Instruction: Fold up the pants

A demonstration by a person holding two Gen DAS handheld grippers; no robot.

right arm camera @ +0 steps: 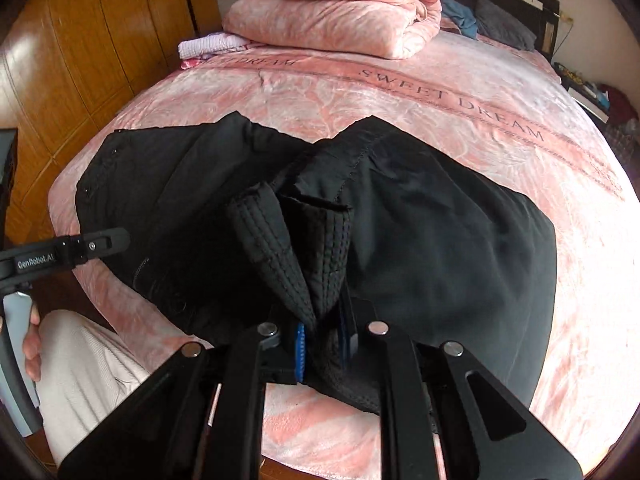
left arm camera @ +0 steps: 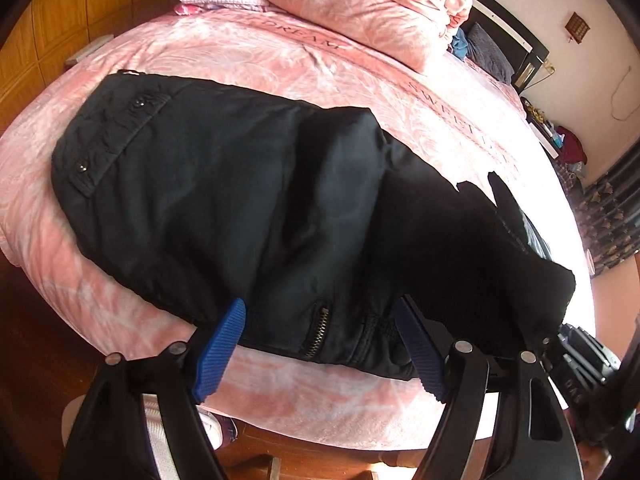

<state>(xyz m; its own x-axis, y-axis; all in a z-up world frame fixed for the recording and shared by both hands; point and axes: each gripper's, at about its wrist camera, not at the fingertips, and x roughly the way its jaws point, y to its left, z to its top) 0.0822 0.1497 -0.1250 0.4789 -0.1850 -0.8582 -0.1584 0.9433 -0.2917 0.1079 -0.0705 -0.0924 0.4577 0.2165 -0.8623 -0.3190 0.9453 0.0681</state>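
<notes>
Pants: My black pants (left arm camera: 224, 208) lie on the pink bed cover (left arm camera: 280, 56), near the edge of the bed that is close to me. One end is lifted up and bent over the rest.
Waist end: The flat end with two small snaps (left arm camera: 82, 167) lies on the cover, off to the left in my left tool's view.
Zipper: A little zipper (left arm camera: 318, 332) shows on the near edge of the pants, between the blue pads of my left tool.
My left tool: My left gripper (left arm camera: 320, 344) is wide apart. Its blue pads (left arm camera: 218, 352) stand on both sides of the pants' near edge and do not squeeze it.
My right tool: My right gripper (right arm camera: 324, 340) is nearly shut. It pinches a bunched, stitched bit of the pants and holds it up off the bed.
My hand: My left hand (right arm camera: 32, 344) is around the handle of the left tool, at the left edge of the right tool's view.
On the bed: A folded pink blanket (right arm camera: 340, 20) sits far back on the bed.
Side: A brown wooden wardrobe (right arm camera: 80, 40) is on the left.
</notes>
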